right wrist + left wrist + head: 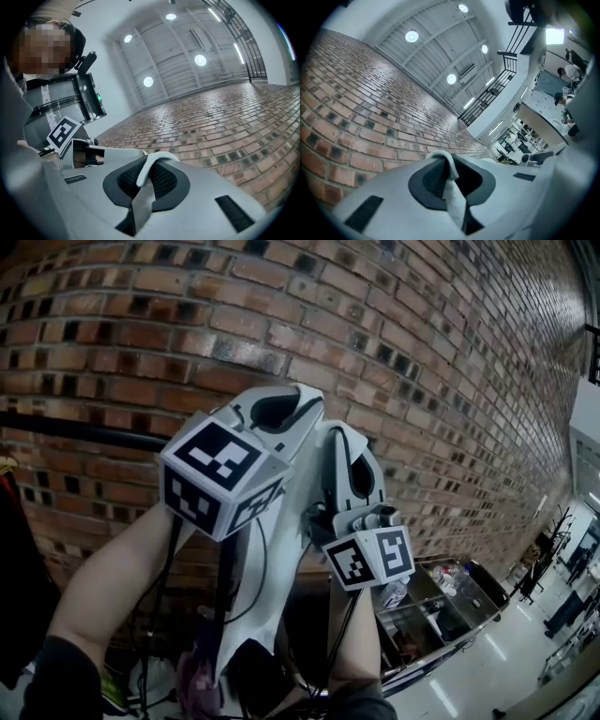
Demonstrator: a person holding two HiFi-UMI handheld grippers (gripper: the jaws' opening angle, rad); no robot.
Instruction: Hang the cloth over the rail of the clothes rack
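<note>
Overhead, left claw (pixel 444 164), right claw (pixel 152 161) raised side by side, each pinching white cloth (pixel 251 606).

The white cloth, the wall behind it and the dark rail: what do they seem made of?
Cloth: soft fabric, matte white; it creases and hangs limp.
Wall: brick, rough and matte, with mortar lines.
Rail: probably black-painted metal, a thin straight bar; hard to be sure.

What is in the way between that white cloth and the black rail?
Nothing visible. The left gripper and right gripper pinch the cloth up in front of the rail; a dark garment hangs far left, off to the side.
</note>
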